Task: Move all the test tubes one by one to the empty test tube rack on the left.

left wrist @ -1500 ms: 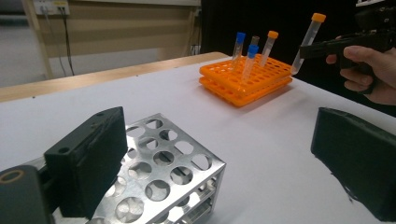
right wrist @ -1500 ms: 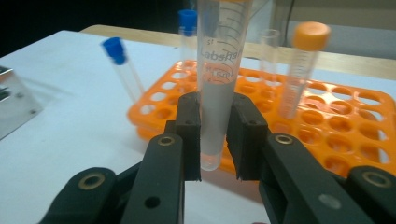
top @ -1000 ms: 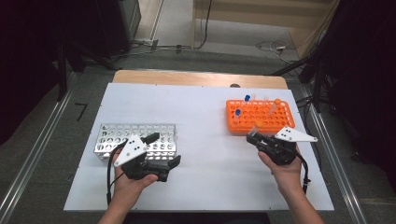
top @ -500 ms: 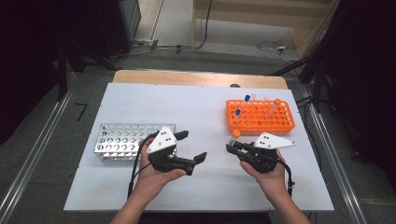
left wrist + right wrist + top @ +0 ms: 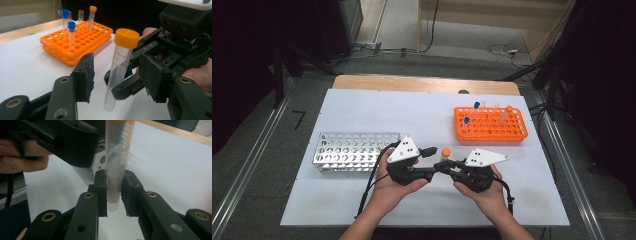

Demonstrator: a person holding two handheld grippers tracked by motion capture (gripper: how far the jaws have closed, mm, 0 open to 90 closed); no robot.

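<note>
The tube (image 5: pixel 119 67) is a clear plastic one with an orange screw cap and faint printed graduations down its side, and it looks empty. It stands nearly upright, leaning slightly, just above the white tabletop (image 5: pixel 362 200) near its front edge. Its lower end is pinched by the right tool (image 5: pixel 113 192), its middle lying between the left tool's (image 5: pixel 117 75) pads.

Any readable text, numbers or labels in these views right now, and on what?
None can be read with certainty.
Tube, held in the right gripper: graduation lines and small printed characters, too blurred to read.
Orange rack, metal rack, grey plates: no lettering visible.
</note>
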